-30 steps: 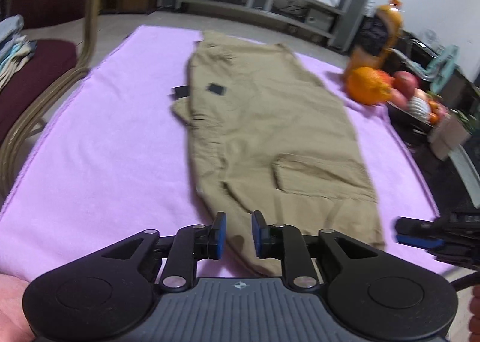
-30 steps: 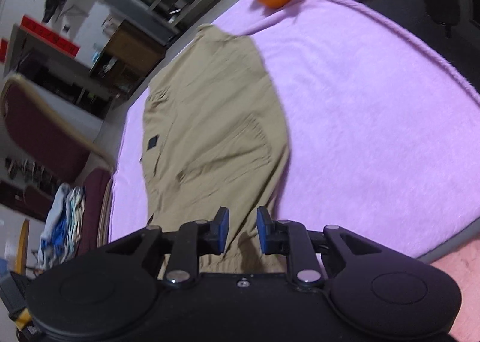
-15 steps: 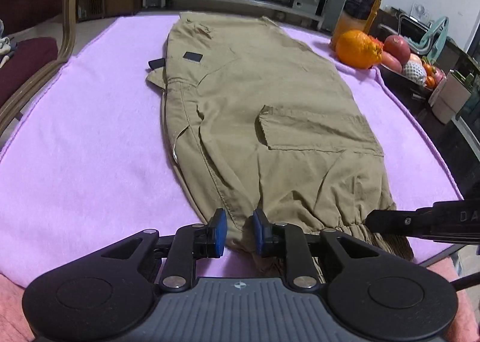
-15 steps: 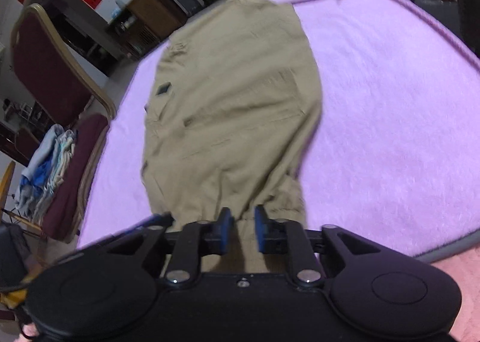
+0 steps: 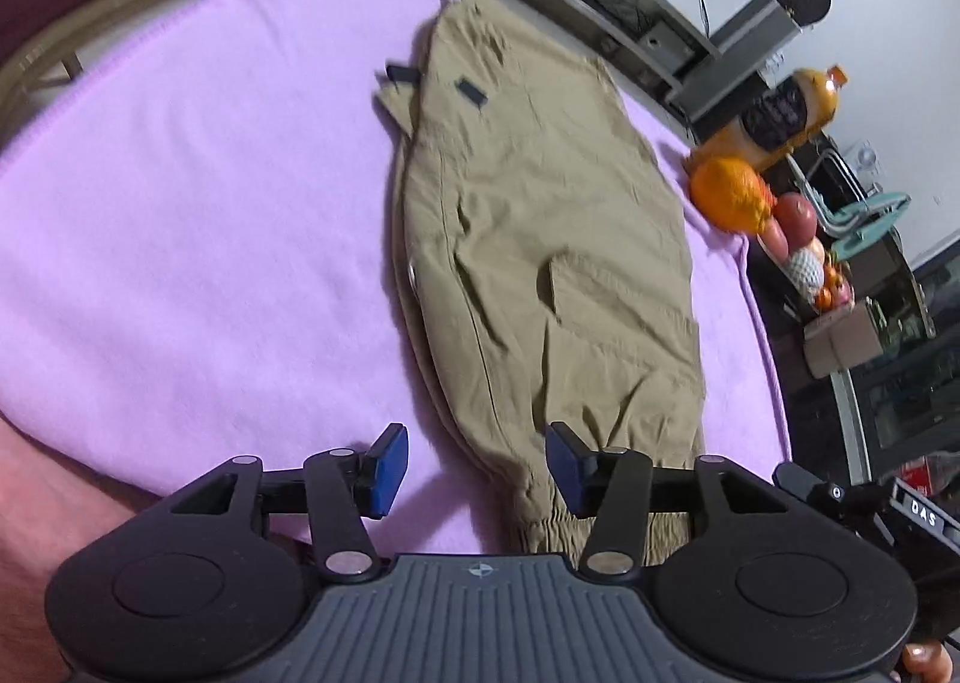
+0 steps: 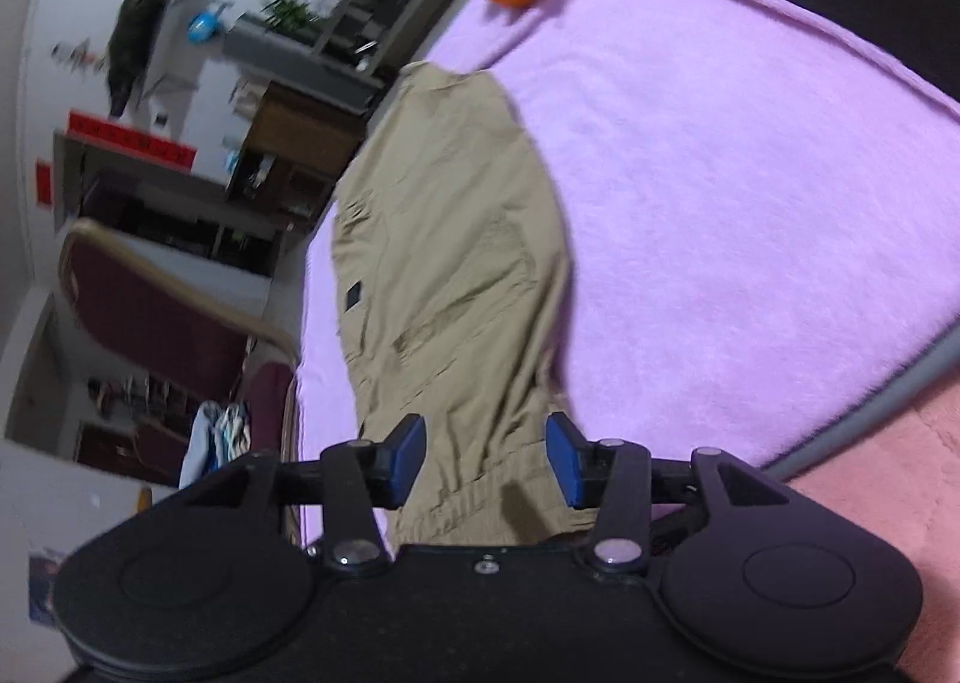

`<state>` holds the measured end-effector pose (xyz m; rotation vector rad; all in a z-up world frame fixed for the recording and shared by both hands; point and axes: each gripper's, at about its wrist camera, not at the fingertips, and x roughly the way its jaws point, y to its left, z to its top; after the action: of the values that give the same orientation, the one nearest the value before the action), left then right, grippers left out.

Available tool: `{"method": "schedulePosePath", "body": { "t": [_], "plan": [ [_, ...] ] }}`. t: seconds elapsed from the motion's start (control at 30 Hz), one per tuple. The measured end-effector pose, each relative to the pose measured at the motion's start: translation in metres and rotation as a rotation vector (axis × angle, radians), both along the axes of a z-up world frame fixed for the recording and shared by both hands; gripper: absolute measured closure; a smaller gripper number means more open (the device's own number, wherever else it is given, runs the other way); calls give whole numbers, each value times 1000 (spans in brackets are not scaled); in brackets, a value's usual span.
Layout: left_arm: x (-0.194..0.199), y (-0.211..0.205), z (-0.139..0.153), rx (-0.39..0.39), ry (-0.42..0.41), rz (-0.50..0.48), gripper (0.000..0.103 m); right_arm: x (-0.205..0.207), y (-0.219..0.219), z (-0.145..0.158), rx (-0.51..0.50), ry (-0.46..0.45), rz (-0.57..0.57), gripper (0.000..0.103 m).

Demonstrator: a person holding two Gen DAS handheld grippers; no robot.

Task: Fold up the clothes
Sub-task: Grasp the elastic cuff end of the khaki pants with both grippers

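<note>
Two tongs are spread wide and hold nothing: the left gripper (image 5: 477, 464) and the right gripper (image 6: 486, 458), both just above the trousers' gathered cuffs. Tan trousers (image 5: 540, 263) lie flat and long on a fuzzy purple blanket (image 5: 198, 239), waist far away. Beyond the trousers sits a round orange (image 5: 729, 194).

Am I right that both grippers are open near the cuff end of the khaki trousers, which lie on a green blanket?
Not quite: the blanket is purple, as both wrist views show. The left gripper and right gripper are open near the cuff end of the khaki trousers.
</note>
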<state>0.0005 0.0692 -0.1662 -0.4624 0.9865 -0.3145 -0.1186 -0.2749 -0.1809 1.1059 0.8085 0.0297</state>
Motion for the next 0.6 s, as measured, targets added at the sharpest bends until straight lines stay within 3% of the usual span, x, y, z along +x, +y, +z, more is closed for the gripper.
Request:
{"method": "schedulePosePath", "body": {
  "t": [0.13,0.3,0.6],
  "plan": [
    [2,-3,-8,-44,14,-15,52,-2,-6,-16,46,26,-18,59],
    [6,-5,-17,-79,28,-23,37,5,-1,-20,41,15,36,59],
    [19,-3,-30,-172,42,-29,39,13,-1,-31,18,4,87,59]
  ]
}}
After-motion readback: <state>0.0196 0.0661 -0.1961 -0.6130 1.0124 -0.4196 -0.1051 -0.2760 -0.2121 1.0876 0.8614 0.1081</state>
